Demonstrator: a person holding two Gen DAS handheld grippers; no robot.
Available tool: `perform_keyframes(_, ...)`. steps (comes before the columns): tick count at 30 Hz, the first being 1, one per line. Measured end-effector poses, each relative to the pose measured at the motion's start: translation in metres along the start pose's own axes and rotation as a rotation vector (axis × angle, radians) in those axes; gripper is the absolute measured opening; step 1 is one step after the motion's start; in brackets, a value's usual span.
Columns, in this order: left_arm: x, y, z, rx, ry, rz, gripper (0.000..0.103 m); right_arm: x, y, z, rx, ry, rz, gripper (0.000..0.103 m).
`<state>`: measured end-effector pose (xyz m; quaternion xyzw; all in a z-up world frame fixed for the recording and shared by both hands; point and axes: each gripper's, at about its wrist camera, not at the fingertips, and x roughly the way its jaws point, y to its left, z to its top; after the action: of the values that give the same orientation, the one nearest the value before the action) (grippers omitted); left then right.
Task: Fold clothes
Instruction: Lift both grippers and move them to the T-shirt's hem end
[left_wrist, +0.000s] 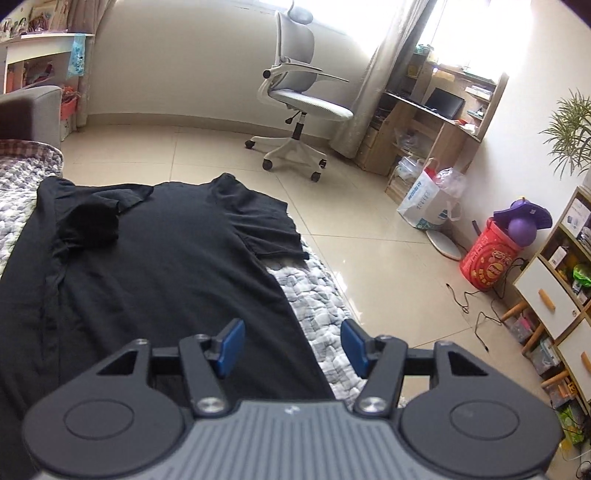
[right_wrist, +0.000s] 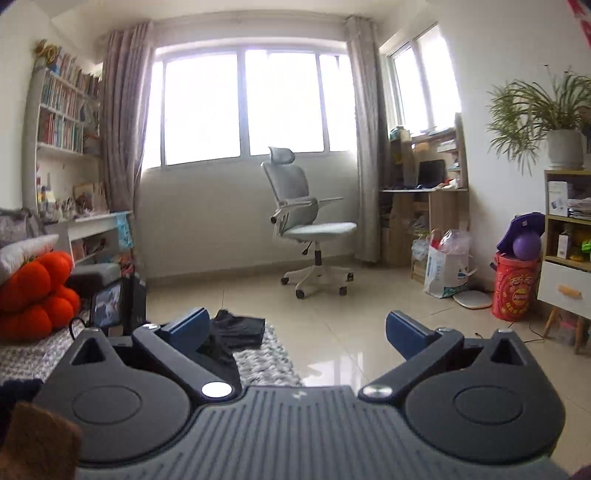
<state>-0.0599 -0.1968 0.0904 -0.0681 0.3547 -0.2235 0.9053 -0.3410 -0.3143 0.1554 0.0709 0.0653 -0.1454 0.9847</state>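
Nearest in, the left gripper (left_wrist: 292, 345) hangs with its blue pads spread, empty, right over the side edge of the black T-shirt (left_wrist: 155, 266). The right gripper (right_wrist: 297, 334) is spread too, holding nothing, aimed out over the floor. The shirt lies lengthwise on the quilted cover (left_wrist: 317, 306), one far sleeve (left_wrist: 269, 230) flat, the other bunched. Risk: a pinch could catch quilt with cloth, and that far sleeve could slide off the edge.

The room is lit by strong daylight from the window (right_wrist: 243, 107), which is overexposed to white. Glare is reflected on the floor tiles (right_wrist: 332, 365). Straight lines are bent near the edges, and the corners are darkened in both views.
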Motion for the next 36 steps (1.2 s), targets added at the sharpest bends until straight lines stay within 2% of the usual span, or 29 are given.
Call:
perform_keyframes(8,-0.001,0.027,-0.002,0.034,-0.033,0.100,0.064,0.009,-0.033,-0.005,0.071,-0.058,-0.041,0.103)
perform_keyframes(12,0.003,0.039,0.001,0.014,-0.039,0.134,0.066,0.002,-0.039,-0.018,0.113,-0.016,-0.047,0.103)
perform_keyframes(16,0.006,0.037,-0.001,0.037,-0.057,0.152,0.067,-0.009,-0.038,-0.023,0.140,0.000,-0.023,0.103)
perform_keyframes(21,0.008,0.035,-0.002,0.085,-0.083,0.187,0.071,-0.009,-0.057,-0.027,0.284,0.028,-0.017,0.103)
perform_keyframes(26,0.011,0.046,0.000,0.034,-0.077,0.210,0.071,-0.006,-0.080,-0.031,0.472,0.057,0.004,0.103)
perform_keyframes(33,0.015,0.049,-0.002,0.076,-0.073,0.255,0.073,-0.008,-0.078,-0.029,0.483,0.059,-0.002,0.103)
perform_keyframes(36,0.017,0.053,-0.002,0.053,-0.058,0.260,0.073,-0.008,-0.078,-0.029,0.500,0.062,0.005,0.103)
